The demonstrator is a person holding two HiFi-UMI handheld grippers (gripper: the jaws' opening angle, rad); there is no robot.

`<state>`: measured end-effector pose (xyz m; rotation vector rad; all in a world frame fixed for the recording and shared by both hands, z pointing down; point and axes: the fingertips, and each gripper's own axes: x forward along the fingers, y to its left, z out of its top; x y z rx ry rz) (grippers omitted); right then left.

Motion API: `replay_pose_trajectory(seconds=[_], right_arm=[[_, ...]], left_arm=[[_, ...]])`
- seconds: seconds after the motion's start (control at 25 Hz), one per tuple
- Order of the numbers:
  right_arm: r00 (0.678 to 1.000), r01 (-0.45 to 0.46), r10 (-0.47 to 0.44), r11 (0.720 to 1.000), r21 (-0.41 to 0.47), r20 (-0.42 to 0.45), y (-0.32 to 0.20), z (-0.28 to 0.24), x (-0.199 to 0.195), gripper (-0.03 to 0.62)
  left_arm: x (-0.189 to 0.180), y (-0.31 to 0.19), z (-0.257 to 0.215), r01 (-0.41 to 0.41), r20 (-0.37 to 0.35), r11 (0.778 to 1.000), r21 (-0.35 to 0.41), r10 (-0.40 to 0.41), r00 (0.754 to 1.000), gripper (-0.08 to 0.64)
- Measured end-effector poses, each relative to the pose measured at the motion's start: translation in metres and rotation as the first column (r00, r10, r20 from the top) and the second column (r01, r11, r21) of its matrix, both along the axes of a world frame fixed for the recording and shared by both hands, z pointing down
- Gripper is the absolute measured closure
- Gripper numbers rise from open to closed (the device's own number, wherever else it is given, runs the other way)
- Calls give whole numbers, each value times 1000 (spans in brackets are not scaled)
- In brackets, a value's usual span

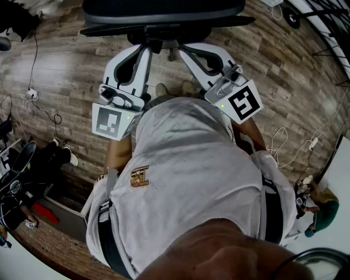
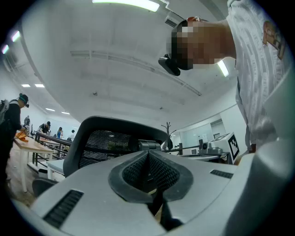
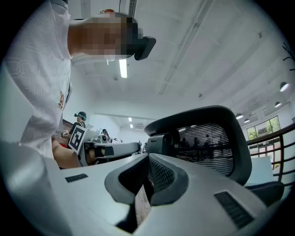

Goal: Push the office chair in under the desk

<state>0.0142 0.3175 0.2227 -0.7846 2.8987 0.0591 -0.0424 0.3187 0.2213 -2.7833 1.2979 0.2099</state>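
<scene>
Left gripper (image 1: pixel 143 49) shut tight, pads (image 2: pixel 136 168) pressed together with nothing between; right gripper (image 1: pixel 190 51) likewise closed and empty. Both held low in front of the body, side by side, jaws aimed forward and angled inward toward each other, marker cubes (image 1: pixel 109 121) nearest the torso. Forearms (image 1: pixel 117 156) bent at the elbows, tucked close beside the white shirt (image 1: pixel 186 164). Chair (image 1: pixel 164 13) straight ahead on the wood floor (image 1: pixel 60 71), dark mesh back facing the tips and just beyond them; contact impossible to judge. In each gripper view, same mesh back looming right past the closed jaws.
</scene>
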Motion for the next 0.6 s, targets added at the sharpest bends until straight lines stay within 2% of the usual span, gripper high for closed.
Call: replay_pose_trajectory(seconds=[0.16,0.36,0.48,0.6], right_arm=[[1000,0,0,1000,-1,0,1,2,3,559],[1000,0,0,1000,-2,6,-2,1,0,560],[1000,16,-16,1000,2,7,0,1,-2,558],[999,-18,19,1000,19,-30,-3,5,6,557]], left_arm=[[8,-4,-24,-2,-20,1000,18,3,1000,541],[-2,-3,-11,-3,-30,1000,-1,3,1000,541],[-3,-3,-11,-7,2,1000,7,7,1000,541],[-14,-4,-6,32,33,999,30,-33,999,540]])
